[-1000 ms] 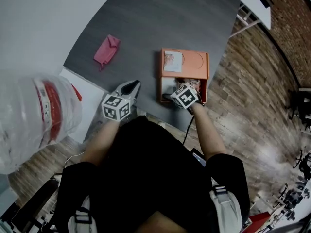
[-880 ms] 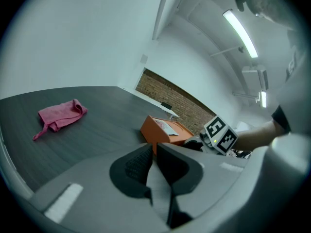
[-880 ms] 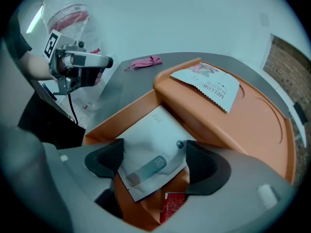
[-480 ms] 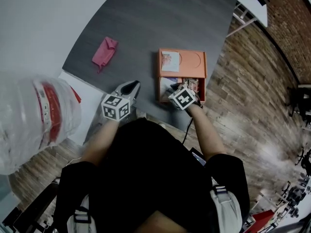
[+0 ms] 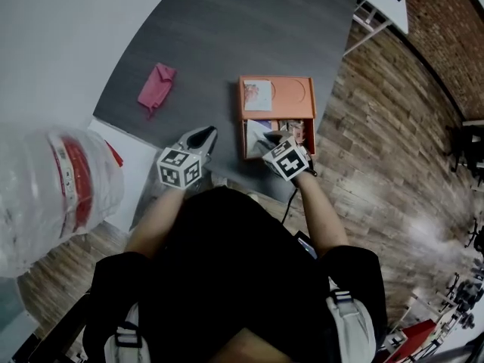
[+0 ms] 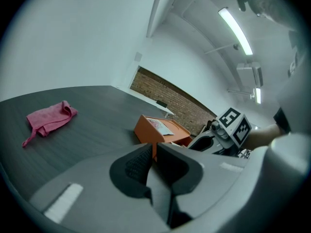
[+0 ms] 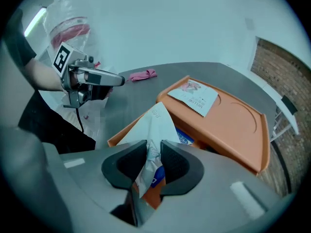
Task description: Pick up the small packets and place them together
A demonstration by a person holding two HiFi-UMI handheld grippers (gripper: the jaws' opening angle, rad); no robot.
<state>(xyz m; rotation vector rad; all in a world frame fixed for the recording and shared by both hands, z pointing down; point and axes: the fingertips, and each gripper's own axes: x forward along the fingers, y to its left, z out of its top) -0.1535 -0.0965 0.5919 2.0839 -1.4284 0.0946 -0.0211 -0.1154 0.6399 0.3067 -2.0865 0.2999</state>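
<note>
Illumination is cool, even and diffuse. In the left gripper view, ceiling light strips (image 6: pixel 235 30), high above and to the right of the left tongs (image 6: pixel 151 148), burn out to white. The desk (image 5: pixel 227 36) beyond the tongs is matt, without glare, and shadows are soft. All views bow strongly at the edges, and the gripper views have dark vignetted corners. The packet (image 7: pixel 158 120) in the right tongs (image 7: pixel 154 148) is sharp. The head view is dimmer and slightly smeared.

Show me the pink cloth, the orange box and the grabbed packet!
pink cloth (image 6: pixel 48 120): left gripper view, its middle
orange box (image 7: pixel 238 125): right gripper view, flat top
white packet (image 7: pixel 156 123): right gripper view, above the jaws
</note>
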